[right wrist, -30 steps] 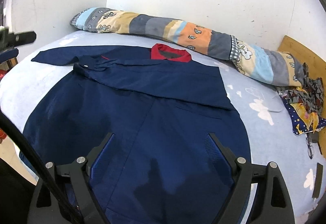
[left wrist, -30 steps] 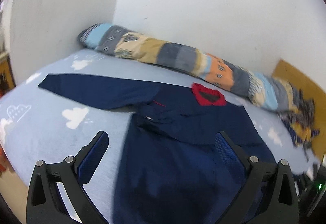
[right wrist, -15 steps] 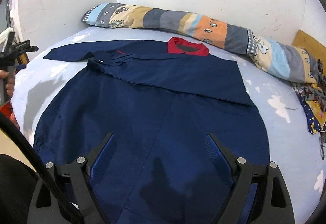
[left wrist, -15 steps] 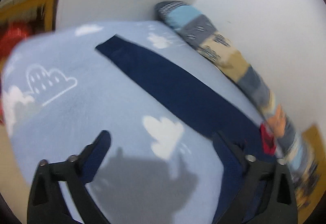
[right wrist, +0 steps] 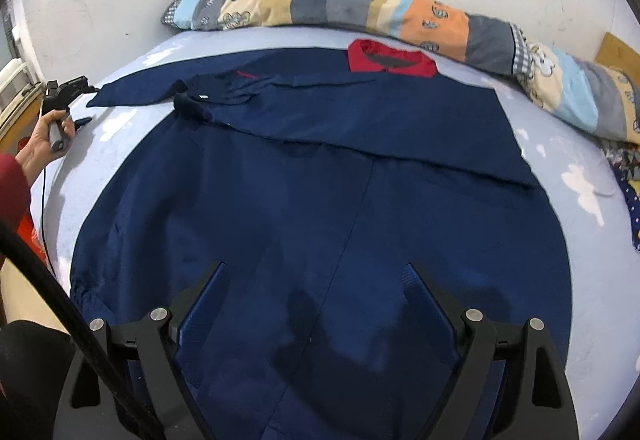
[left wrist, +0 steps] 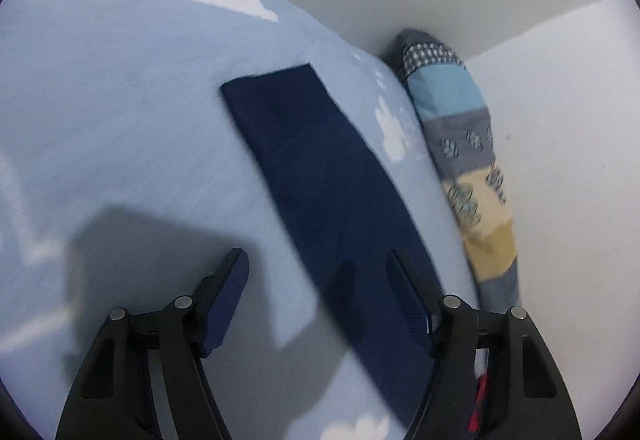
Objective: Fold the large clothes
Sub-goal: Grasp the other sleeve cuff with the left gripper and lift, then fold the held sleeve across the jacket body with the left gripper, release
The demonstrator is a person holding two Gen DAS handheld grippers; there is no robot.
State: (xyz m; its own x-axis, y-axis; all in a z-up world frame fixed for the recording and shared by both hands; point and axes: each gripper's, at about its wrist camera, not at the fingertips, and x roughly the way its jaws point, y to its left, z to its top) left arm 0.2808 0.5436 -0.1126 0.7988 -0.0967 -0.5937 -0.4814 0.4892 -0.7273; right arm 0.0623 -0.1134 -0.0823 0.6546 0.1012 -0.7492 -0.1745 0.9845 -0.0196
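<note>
The left gripper (left wrist: 318, 290) hangs with its jaws spread wide and nothing between them, low over the bed (left wrist: 120, 112), whose pale blue sheet carries white cloud prints. Ahead of it and angling off toward its right finger lies the flat sleeve (left wrist: 320, 176) of the navy jacket, cuff end farthest away; the right fingertip sits over the sleeve's edge (touching or just above, the blur hides which). Beyond the sleeve, along the wall, runs a striped patchwork bolster (left wrist: 464, 144).

In the right wrist view, the left hand (right wrist: 42, 138) appears far off to the left at the bed's edge, holding its gripper beside the sleeve's cuff. The navy jacket (right wrist: 320, 176) is spread flat on the bed directly ahead of the right gripper (right wrist: 316, 294), red collar (right wrist: 390, 58) at the far end, one sleeve already folded across the chest. The right gripper is also spread open and holds nothing, hovering over the jacket's lower hem area. Past its right finger, at the bed's far right edge, lies a crumpled patterned cloth (right wrist: 630, 180).
</note>
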